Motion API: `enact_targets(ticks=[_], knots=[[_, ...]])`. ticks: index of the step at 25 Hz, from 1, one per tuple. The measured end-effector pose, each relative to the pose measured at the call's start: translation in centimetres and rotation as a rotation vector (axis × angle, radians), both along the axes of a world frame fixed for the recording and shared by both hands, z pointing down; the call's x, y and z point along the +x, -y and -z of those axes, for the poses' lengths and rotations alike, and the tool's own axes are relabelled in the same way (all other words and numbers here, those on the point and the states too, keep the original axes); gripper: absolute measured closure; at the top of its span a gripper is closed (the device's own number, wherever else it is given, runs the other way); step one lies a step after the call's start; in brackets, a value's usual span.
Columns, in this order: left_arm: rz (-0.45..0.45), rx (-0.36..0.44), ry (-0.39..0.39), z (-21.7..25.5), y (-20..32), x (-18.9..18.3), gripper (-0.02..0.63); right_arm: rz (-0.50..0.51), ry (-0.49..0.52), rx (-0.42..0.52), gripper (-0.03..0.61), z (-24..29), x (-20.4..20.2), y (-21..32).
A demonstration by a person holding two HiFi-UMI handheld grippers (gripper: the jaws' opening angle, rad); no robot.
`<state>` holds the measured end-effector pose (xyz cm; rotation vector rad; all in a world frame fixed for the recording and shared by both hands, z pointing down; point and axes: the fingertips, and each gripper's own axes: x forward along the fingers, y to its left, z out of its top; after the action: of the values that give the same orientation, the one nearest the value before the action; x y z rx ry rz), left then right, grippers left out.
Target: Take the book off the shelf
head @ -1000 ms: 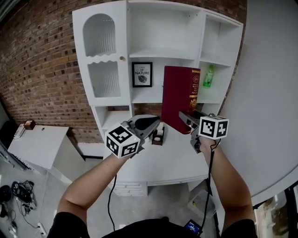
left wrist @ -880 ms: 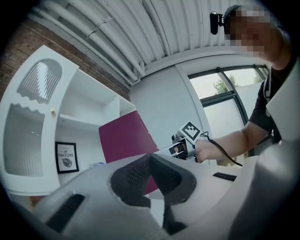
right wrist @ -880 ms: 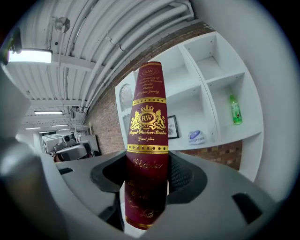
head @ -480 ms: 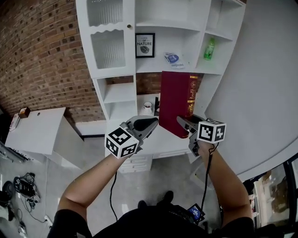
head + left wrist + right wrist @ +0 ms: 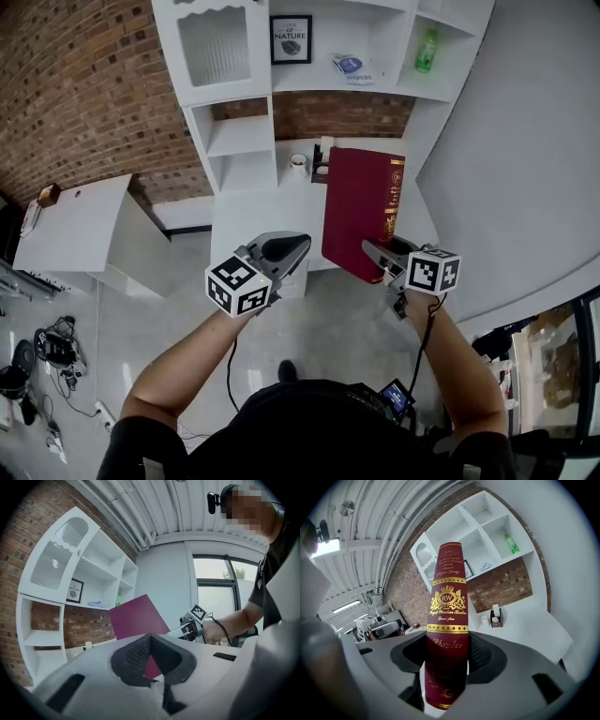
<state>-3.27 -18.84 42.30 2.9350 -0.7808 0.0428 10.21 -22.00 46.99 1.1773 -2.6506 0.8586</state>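
A thick dark red book (image 5: 359,211) with gold lettering on its spine stands upright in the air in front of the white desk (image 5: 253,211). My right gripper (image 5: 380,262) is shut on its lower end. In the right gripper view the spine (image 5: 447,597) rises between both pads. The white shelf unit (image 5: 230,56) stands beyond it against the brick wall. My left gripper (image 5: 284,247) hovers left of the book, apart from it, with its jaws together and nothing in them. From the left gripper view the book's cover (image 5: 136,618) shows behind the pads.
On the shelves are a framed picture (image 5: 289,39), a blue packet (image 5: 349,64) and a green bottle (image 5: 427,49). A mug (image 5: 298,161) and a small holder (image 5: 321,169) sit on the desk. A low white table (image 5: 75,234) is at the left, cables (image 5: 52,352) on the floor.
The book has come away from the shelf with my right gripper. Both grippers and the view have drawn back, so the shelf unit now sits farther off at the top.
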Motion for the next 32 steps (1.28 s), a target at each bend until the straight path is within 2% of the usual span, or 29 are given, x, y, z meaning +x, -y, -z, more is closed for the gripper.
enact_targets(ticks=[7, 13, 26, 32], knots=[[0.024, -0.013, 0.021, -2.0, -4.7, 4.7, 0.606, 0.089, 0.036, -0.04, 0.351, -3.3, 2.9, -5.3], [0.05, -0.096, 0.04, -6.4, -10.4, 8.5, 0.606, 0.138, 0.055, -0.115, 0.351, -7.4, 5.8, -10.7], [0.079, -0.184, 0.041, -13.2, -20.0, 13.0, 0.606, 0.219, 0.097, -0.197, 0.351, -14.4, 9.7, -21.2], [0.081, -0.248, 0.024, -15.9, -22.4, 14.0, 0.606, 0.204, 0.116, -0.263, 0.35, -17.6, 10.4, -24.5]])
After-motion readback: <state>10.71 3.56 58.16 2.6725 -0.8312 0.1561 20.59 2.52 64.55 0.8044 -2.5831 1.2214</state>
